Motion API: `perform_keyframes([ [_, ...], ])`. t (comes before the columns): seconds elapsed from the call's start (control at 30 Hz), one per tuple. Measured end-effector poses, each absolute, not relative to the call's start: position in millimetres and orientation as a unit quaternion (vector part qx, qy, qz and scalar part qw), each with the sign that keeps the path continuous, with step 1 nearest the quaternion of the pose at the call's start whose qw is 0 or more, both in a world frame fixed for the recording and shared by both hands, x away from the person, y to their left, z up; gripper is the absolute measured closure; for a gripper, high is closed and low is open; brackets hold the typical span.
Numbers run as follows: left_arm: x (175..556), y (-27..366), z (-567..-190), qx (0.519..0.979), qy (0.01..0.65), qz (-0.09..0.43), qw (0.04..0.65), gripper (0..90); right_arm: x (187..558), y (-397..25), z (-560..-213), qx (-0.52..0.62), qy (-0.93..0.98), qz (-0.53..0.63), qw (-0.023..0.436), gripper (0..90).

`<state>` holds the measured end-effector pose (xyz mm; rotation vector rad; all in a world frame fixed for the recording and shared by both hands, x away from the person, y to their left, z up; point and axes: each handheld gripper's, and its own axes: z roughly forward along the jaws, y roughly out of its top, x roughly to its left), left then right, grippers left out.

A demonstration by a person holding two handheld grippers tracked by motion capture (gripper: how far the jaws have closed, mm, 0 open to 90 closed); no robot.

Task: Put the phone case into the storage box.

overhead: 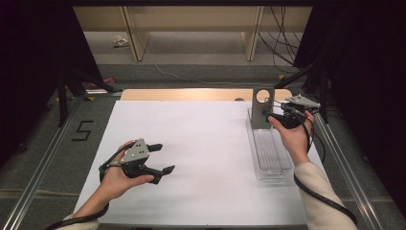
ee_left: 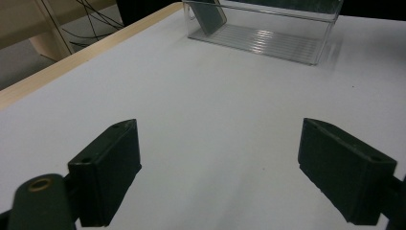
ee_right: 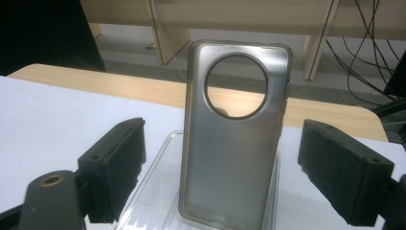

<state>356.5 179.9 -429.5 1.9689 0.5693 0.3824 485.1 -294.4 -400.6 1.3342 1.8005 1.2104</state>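
Phone case (ee_right: 234, 134) standing upright at far end of clear tray (overhead: 268, 153), right side of white table (overhead: 201, 158), camera hole at top. Right gripper (overhead: 280, 116) hovering just beside case on its right, jaws spread wide, case sitting between them in right gripper view, not touching either pad. Left gripper (overhead: 160, 158) idling over near-left table, jaws spread, gripping nothing, well apart from tray. Tray lying close to right table edge; wide open room stretching left of tray across table.
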Motion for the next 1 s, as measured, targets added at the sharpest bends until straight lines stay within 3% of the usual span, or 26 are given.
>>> perform_keyframes([
  [1.0, 356, 180, -429, 0.814, 0.237, 0.16, 0.506, 14.0, 447, -288, -394, 0.471, 0.695, 0.47, 0.273, 16.5],
])
